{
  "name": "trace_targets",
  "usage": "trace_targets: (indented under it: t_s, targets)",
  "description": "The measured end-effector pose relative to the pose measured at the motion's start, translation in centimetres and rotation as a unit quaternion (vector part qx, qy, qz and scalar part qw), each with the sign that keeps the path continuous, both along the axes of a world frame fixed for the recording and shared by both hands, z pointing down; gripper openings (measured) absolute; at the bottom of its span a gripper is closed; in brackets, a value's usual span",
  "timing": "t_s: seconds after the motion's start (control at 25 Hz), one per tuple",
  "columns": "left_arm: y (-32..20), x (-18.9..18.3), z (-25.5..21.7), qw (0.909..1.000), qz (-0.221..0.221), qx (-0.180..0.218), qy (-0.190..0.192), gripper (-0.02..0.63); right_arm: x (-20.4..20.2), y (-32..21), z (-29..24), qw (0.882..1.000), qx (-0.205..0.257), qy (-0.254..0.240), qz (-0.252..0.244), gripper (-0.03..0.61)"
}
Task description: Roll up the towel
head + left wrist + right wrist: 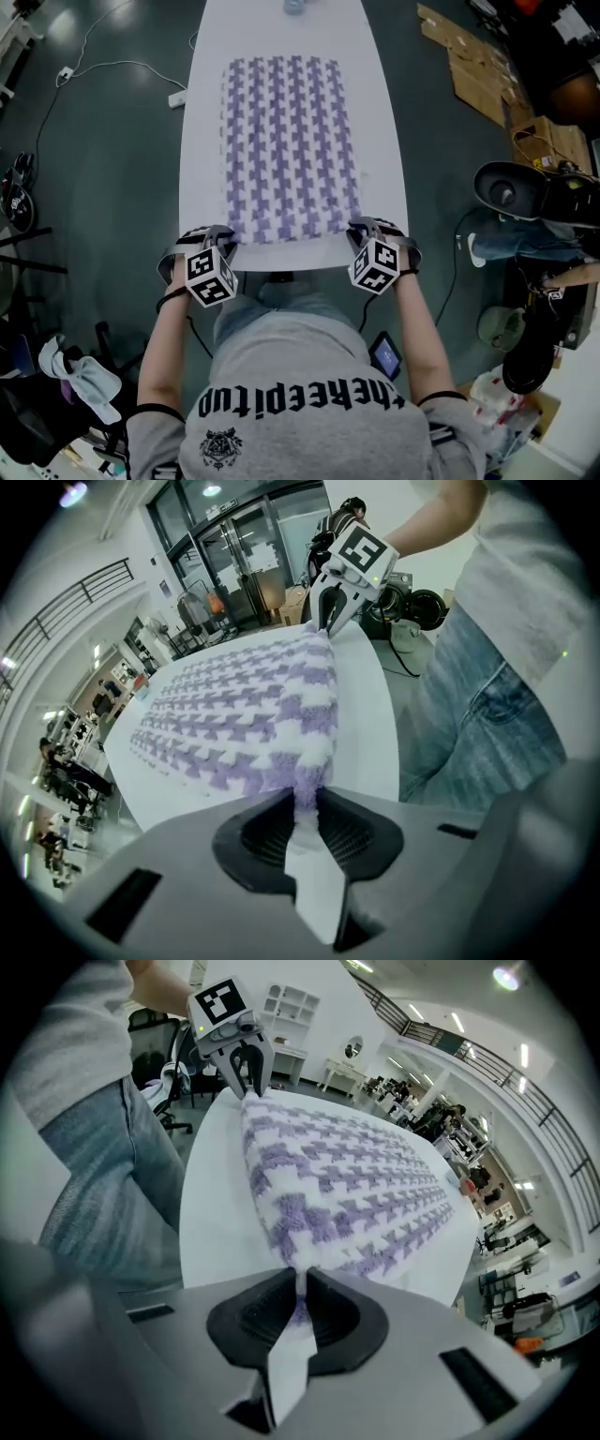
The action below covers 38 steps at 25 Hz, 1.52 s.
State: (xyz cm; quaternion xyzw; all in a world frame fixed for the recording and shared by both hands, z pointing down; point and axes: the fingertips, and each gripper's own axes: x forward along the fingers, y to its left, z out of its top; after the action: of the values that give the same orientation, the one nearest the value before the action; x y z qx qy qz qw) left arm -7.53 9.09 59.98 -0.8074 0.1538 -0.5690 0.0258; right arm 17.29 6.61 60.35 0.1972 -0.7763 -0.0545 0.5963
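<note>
White oblong table (202, 141) over a dark floor (112, 187), centre of the head view. A purple-and-white houndstooth terry towel (286, 150) lies flat along it. At lower centre I hold its two near corners, with the left gripper (306, 801) and right gripper (304, 1281) each clamped on the cloth.

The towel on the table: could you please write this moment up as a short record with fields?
towel: purple-and-white, spread flat, unrolled
table: white, towel lies lengthwise on it
left gripper: shut on towel's near left corner
right gripper: shut on towel's near right corner
task stage: roll not yet begun
</note>
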Motion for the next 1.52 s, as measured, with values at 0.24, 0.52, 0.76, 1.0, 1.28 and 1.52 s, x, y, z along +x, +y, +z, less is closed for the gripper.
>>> trace_targets:
  t_s: [0.24,0.52,0.76,1.0,1.28,1.52]
  targets:
    - [3.1,0.4,-1.0,0.9987,0.025,-0.043,0.016,0.064,0.7,3.4,-1.1,0.999,-0.040,-0.020,0.013,0.034]
    - [2.4,0.6,-1.2,0.9933,0.027,-0.103,0.045,0.065,0.9,2.8,-1.6,0.994,-0.095,-0.034,0.034,0.034]
    - [-0.3,0.6,-0.9,0.9903,0.002,-0.115,0.079,0.066,1.0,-1.2,-1.6,0.996,-0.062,-0.042,0.047,0.035]
    - [-1.7,-0.2,-2.3,0.9909,-0.034,-0.098,0.086,0.066,0.2,-2.6,-3.4,0.998,-0.024,-0.032,0.046,0.035]
    - [-6.6,-0.3,-1.3,0.9943,-0.040,-0.084,0.051,0.066,0.2,-7.0,-2.5,0.999,-0.003,-0.010,0.053,0.035]
    - [-8.4,-1.0,0.5,0.9957,-0.044,-0.077,0.028,0.066,-0.6,-9.1,-0.5,0.999,0.004,0.011,0.039,0.035]
